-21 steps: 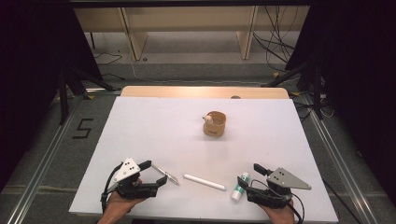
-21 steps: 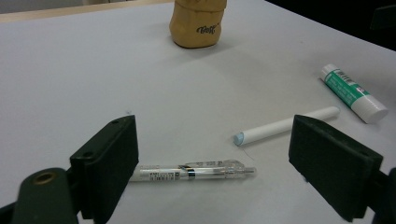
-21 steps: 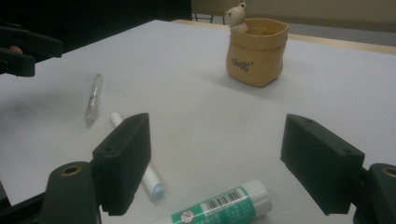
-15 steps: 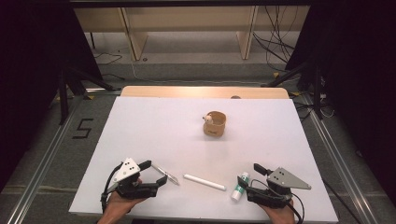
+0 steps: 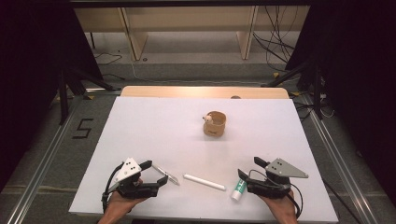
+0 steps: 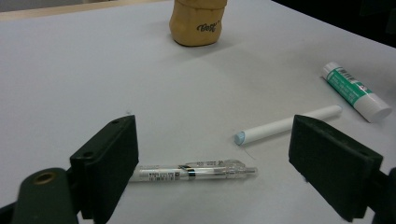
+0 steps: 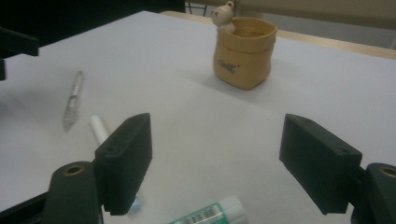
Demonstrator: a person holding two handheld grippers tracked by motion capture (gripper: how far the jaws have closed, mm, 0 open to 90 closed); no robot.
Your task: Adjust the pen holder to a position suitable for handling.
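A clear pen (image 5: 166, 174) (image 6: 196, 171) lies on the white table (image 5: 154, 130) right in front of my left gripper (image 5: 154, 172) (image 6: 215, 163), whose jaws stand open around its near end without touching it. A white marker (image 5: 204, 182) (image 6: 287, 124) (image 7: 99, 127) lies between the two grippers. A green-and-white glue stick (image 5: 238, 189) (image 6: 357, 91) (image 7: 210, 213) lies at the tip of my right gripper (image 5: 250, 173) (image 7: 215, 158), which is open and holds nothing. A tan pouch-shaped holder (image 5: 214, 123) (image 6: 197, 21) (image 7: 243, 51) with a small bear figure stands farther back.
The table's near edge runs just below both hands. A wooden strip (image 5: 205, 92) borders the far edge. Dark stands and cables (image 5: 299, 56) sit on the floor beyond.
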